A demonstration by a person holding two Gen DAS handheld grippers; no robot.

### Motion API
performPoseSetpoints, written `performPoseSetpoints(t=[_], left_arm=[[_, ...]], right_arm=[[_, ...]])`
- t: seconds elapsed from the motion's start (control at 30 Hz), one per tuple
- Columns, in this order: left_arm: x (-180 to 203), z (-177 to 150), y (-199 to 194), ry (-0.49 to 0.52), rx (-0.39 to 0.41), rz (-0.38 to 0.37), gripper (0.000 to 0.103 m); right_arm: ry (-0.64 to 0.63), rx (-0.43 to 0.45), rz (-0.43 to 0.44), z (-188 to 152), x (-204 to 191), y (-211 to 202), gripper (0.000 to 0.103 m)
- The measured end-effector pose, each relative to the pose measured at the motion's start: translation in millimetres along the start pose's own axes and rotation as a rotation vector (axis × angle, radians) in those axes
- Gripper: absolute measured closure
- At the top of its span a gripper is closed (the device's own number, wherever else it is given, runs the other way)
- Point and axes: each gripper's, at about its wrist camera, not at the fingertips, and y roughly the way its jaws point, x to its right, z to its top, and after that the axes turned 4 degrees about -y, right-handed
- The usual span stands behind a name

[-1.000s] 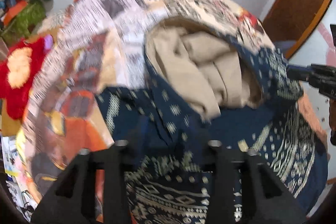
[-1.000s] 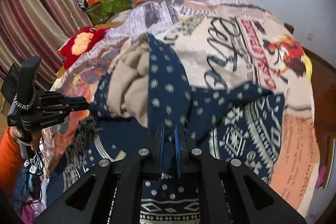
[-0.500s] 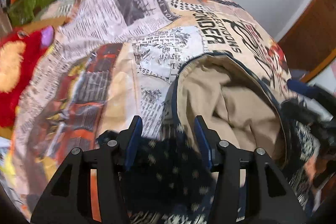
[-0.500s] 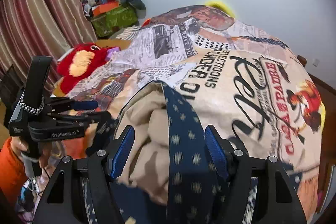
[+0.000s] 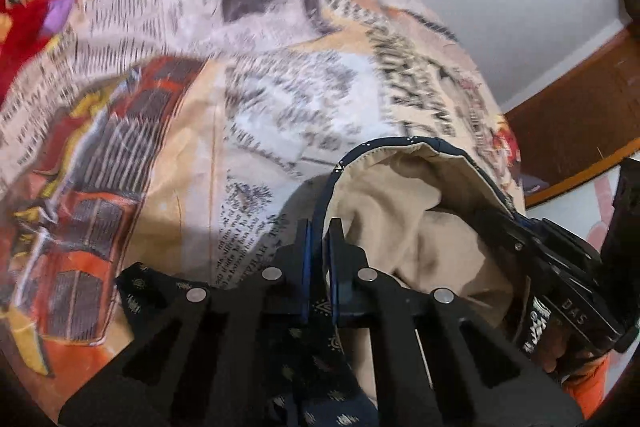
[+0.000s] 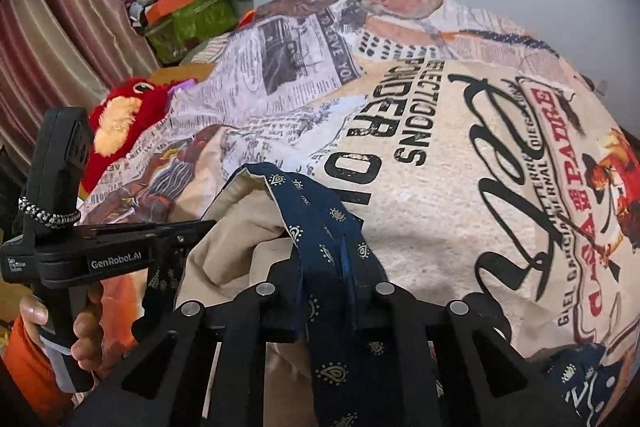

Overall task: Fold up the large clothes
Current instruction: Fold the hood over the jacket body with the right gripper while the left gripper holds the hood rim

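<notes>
The garment [image 5: 404, 211] is navy blue with small pale motifs outside and plain beige inside. It hangs lifted above the bed between both grippers. My left gripper [image 5: 319, 231] is shut on its navy edge, with the beige lining bulging to the right. My right gripper [image 6: 324, 259] is shut on a navy band of the same garment [image 6: 320, 219]; beige lining [image 6: 236, 247] sags to its left. Each gripper shows in the other's view: the right one [image 5: 560, 267] at right, the left one [image 6: 120, 251] at left, hand-held.
A bedspread [image 6: 460, 163] printed with newspaper text and posters covers the bed below. A red plush toy [image 6: 120, 115] lies at the bed's left edge. A pile of bags and boxes [image 6: 188, 11] stands by the striped curtain. A brown wooden door [image 5: 580, 115] is at right.
Both grippers opened, moved up to the garment's top edge and closed on it again. The garment is now lifted higher off the bed, and both cameras tilted upward.
</notes>
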Motion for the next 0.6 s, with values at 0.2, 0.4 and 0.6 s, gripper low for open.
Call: performPoseSetpoints(t=[0.2, 0.4, 0.6], left_arm=[[52.4, -29.4, -69.7, 0.213, 0.098, 0.012, 0.097], [86.8, -83.0, -114.7, 0.331, 0.112, -0.002, 0.097], [94.5, -147.6, -136.6, 0.406, 0.093, 0.027, 0.097]], right_arm=[[0.009, 0.082, 0.052, -20.7, -1.9, -58.3, 0.095], [-0.046, 0.145, 0.066, -57.6, -18.1, -131.6, 0.095], [-0.059, 0.151, 0.096, -116.6, -32.0, -183.6, 0.095]])
